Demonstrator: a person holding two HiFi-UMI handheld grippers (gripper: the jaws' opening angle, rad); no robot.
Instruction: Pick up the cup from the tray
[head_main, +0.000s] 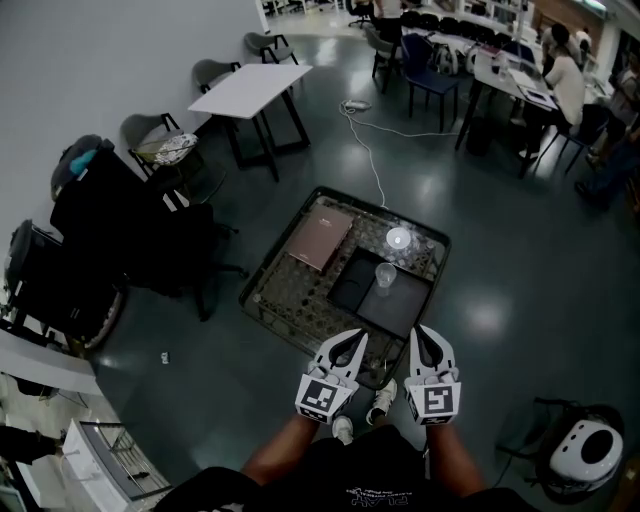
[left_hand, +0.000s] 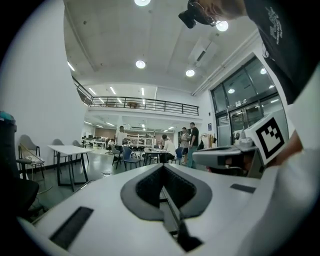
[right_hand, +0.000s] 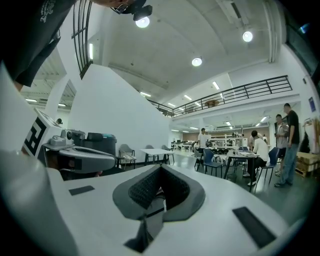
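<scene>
A clear cup (head_main: 385, 276) stands upright on a dark mat inside the low black tray (head_main: 268, 283) in the head view. Both grippers hover side by side at the tray's near edge, well short of the cup. My left gripper (head_main: 352, 343) is shut with nothing in it, and so is my right gripper (head_main: 424, 336). In the left gripper view the jaws (left_hand: 162, 168) meet along one seam and face the room, not the cup. The right gripper (right_hand: 160, 170) likewise looks out level, its jaws together. Neither gripper view shows the cup.
On the tray also lie a pink notebook (head_main: 320, 238) and a round white object (head_main: 398, 240). A white table (head_main: 250, 90) and chairs stand at the back left, dark bags (head_main: 120, 235) at the left, a white helmet (head_main: 585, 452) at the lower right. People sit at desks (head_main: 520, 75) far back.
</scene>
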